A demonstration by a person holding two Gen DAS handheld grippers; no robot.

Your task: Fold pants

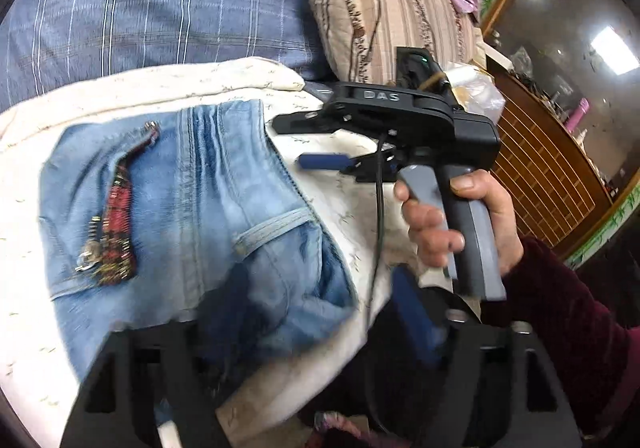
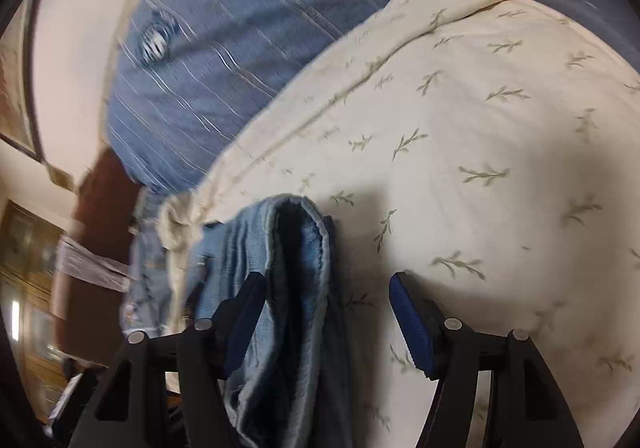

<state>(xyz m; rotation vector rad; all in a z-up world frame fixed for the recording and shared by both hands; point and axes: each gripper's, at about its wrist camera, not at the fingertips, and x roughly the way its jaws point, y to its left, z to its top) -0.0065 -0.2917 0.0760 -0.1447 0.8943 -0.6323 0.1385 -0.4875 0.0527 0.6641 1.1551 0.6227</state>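
Left wrist view: faded light-blue denim pants (image 1: 188, 208), w/ a red plaid zip trim (image 1: 118, 216), lie bunched on a cream leaf-print quilt (image 1: 168, 84) over a blue plaid bedspread (image 1: 160, 0); they sit toward the quilt's near edge. Right gripper (image 1: 296, 142), black w/ blue pads & grey handle, is held in a hand (image 1: 456, 224) just beside the pants' far hem, jaws released, nothing between them. Left gripper (image 1: 304, 332) hangs over the near end of the pants; its own fingers are blurred & partly hidden, jaws appear spread, no pad seen pressing cloth. Right wrist view shows an open trouser cuff (image 2: 296, 248) between the spread blue pads (image 2: 412, 328), left pad close to the denim but no squeeze evident. Risk, as judged: pants are rumpled & layered, so a hasty pinch could catch one layer only, or snag the quilt too, dragging the fold crooked; fabric near the quilt's edge could slide off.
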